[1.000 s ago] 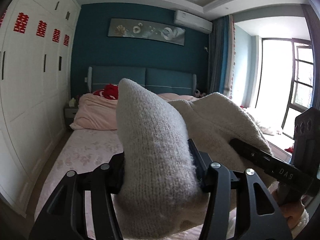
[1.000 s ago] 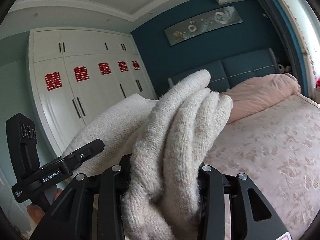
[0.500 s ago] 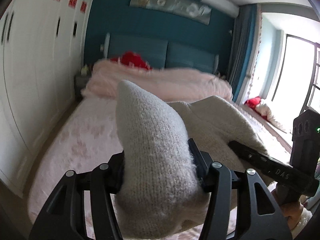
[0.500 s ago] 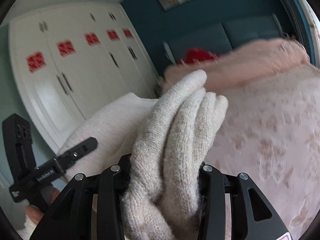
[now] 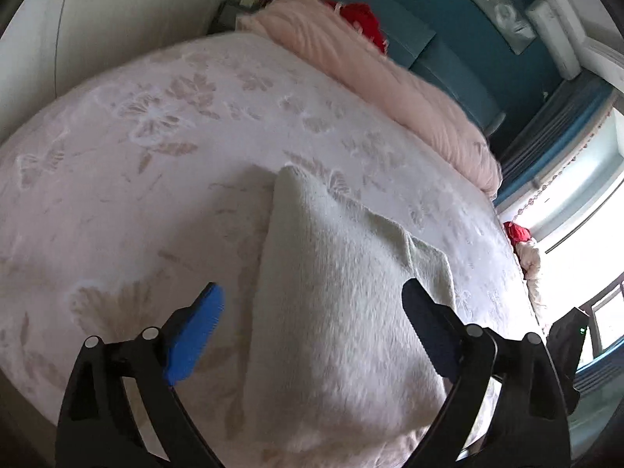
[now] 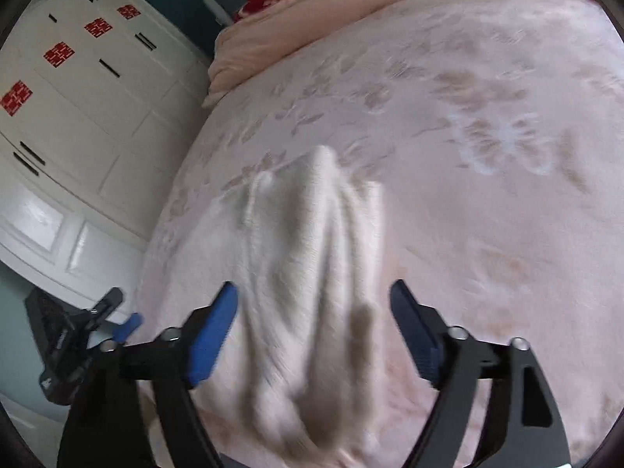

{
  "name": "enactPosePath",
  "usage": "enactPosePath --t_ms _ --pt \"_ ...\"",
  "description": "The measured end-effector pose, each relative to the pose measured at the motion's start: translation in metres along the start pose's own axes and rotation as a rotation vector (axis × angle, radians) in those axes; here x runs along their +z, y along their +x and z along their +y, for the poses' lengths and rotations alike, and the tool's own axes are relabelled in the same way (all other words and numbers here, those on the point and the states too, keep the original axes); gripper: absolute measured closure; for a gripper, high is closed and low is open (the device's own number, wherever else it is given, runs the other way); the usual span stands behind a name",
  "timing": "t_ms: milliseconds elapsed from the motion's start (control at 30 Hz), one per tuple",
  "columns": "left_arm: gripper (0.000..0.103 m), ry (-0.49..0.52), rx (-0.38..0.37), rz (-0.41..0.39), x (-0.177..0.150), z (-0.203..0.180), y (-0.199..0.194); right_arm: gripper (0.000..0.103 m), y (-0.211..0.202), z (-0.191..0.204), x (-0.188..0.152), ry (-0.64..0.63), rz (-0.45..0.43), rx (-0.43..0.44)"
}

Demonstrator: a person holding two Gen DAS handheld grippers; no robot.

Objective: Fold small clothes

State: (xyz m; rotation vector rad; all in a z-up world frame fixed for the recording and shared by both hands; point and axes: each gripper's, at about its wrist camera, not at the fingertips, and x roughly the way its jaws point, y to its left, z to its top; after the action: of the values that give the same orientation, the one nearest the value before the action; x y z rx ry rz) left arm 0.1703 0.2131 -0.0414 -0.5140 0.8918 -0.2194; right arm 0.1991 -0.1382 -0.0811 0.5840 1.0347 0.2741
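Observation:
A cream knitted garment [image 5: 335,312] lies on the pink flowered bedspread [image 5: 156,136], spread flat in the left wrist view and bunched in ridges [image 6: 312,257] in the right wrist view. My left gripper [image 5: 312,312] hangs over its near part with its jaws opening wide; the blue pads [image 5: 195,335] stand clear of the knit on both sides. My right gripper [image 6: 312,319] is likewise opening above the bunched end, and its pads [image 6: 212,335] do not press the cloth. The left gripper [image 6: 78,335] also shows at the lower left of the right wrist view.
A rolled pink duvet [image 5: 390,78] and a red item [image 5: 362,23] lie at the head of the bed by the teal headboard [image 5: 429,31]. White wardrobes with red paper cuts [image 6: 78,89] run along one side. A bright window [image 5: 585,210] is on the other side.
Both grippers came down from the air to the bed and tipped downward. Both jaws let go of the cream garment, which now rests on the bedspread.

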Motion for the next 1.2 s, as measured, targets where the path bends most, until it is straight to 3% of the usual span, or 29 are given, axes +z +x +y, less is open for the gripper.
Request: enactPosePath --t_ms 67,100,133,167,233,333,433,533,600,633,667,767,867,1000,1100,1200 --pt "0.013 -0.002 0.018 0.093 0.000 -0.006 0.028 0.019 0.030 -0.002 0.002 0.026 0.070 -0.021" --pt "0.017 -0.014 0.043 0.151 0.001 -0.002 0.043 0.024 0.038 -0.004 0.000 0.041 0.093 -0.013" --pt "0.034 -0.031 0.039 0.188 -0.001 0.002 0.055 0.044 0.044 -0.005 -0.001 0.053 0.104 -0.001" --pt "0.040 -0.057 0.023 0.231 -0.004 0.004 0.066 0.064 0.043 -0.001 -0.001 0.049 0.093 0.010" --pt "0.057 -0.052 0.024 0.200 -0.004 -0.003 0.060 0.070 0.024 0.015 0.007 0.007 0.047 0.029" --pt "0.066 0.023 -0.023 0.131 0.007 -0.030 0.034 0.076 -0.022 0.045 0.020 -0.085 -0.074 0.050" --pt "0.066 0.090 -0.061 0.054 0.015 -0.055 0.012 0.074 -0.050 0.054 0.026 -0.143 -0.156 0.039" --pt "0.057 0.161 0.003 0.042 0.010 -0.065 0.024 0.060 -0.023 0.021 0.016 -0.153 -0.064 -0.079" --pt "0.058 0.226 0.120 0.098 -0.007 -0.061 0.055 0.063 -0.002 -0.006 0.007 -0.097 0.034 -0.204" --pt "0.058 0.235 0.176 0.137 -0.015 -0.056 0.066 0.065 -0.015 -0.012 0.001 -0.060 -0.013 -0.158" --pt "0.058 0.233 0.183 0.134 -0.021 -0.052 0.067 0.067 -0.035 -0.007 -0.004 -0.059 -0.085 -0.124" --pt "0.059 0.201 0.149 0.074 -0.022 -0.054 0.031 0.071 -0.072 0.020 -0.013 -0.153 -0.159 -0.098" --pt "0.059 0.216 0.179 0.028 -0.024 -0.064 0.012 0.087 -0.069 0.043 -0.028 -0.237 -0.099 -0.070" --pt "0.059 0.263 0.277 0.110 -0.047 -0.069 0.030 0.103 0.004 0.017 -0.059 -0.246 0.123 -0.176" --pt "0.057 0.282 0.318 0.111 -0.055 -0.069 0.037 0.103 -0.021 0.028 -0.057 -0.195 0.070 -0.140" --pt "0.057 0.305 0.327 0.117 -0.053 -0.074 0.032 0.101 -0.045 0.055 -0.059 -0.295 0.015 -0.162"
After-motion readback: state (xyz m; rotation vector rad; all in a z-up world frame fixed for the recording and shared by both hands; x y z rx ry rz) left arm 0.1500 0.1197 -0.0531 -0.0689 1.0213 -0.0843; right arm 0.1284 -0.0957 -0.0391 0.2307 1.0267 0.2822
